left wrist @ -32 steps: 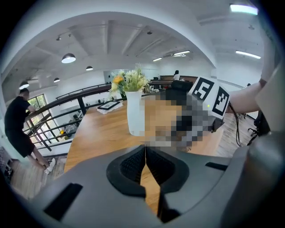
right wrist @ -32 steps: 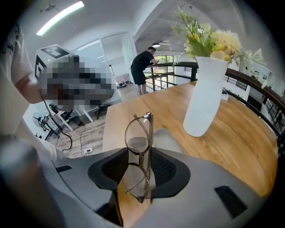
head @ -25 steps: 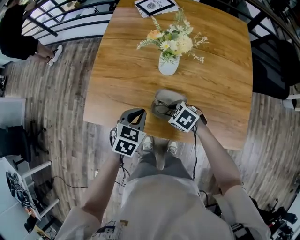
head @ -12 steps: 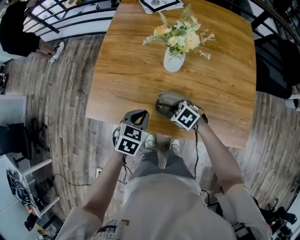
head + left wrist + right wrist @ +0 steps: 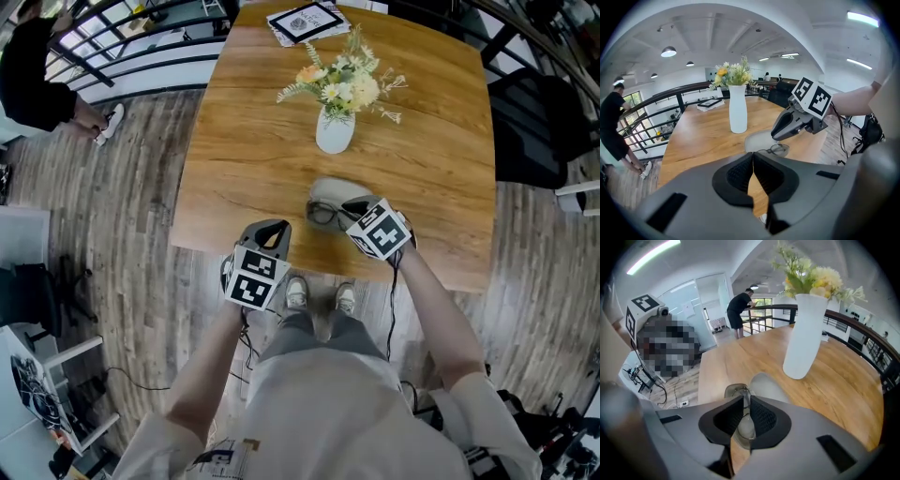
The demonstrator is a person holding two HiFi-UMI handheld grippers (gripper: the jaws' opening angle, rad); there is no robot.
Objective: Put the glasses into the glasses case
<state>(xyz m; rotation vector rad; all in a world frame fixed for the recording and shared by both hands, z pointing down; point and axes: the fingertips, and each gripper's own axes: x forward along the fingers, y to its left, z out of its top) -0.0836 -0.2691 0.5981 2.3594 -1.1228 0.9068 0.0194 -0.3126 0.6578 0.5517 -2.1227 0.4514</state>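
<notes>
The dark-framed glasses [image 5: 322, 215] are near the table's front edge, just in front of the open grey glasses case [image 5: 328, 191]. My right gripper [image 5: 349, 215] is shut on the glasses [image 5: 736, 391]; one lens sits between the pads, and the case [image 5: 768, 386] lies just beyond. From the left gripper view the glasses [image 5: 778, 150] hang under the right gripper [image 5: 786, 127], beside the case [image 5: 757, 140]. My left gripper [image 5: 272, 231] hovers at the table's front edge, left of the glasses, its pads [image 5: 753, 157] shut on nothing.
A white vase [image 5: 335, 131] of flowers stands mid-table behind the case. A framed card [image 5: 307, 20] lies at the far edge of the wooden table [image 5: 244, 159]. A dark chair [image 5: 534, 122] stands to the right. A person [image 5: 37, 80] stands by the railing at far left.
My right gripper has shut on the glasses and rolled and lifted a little with them. The left gripper has hardly moved.
</notes>
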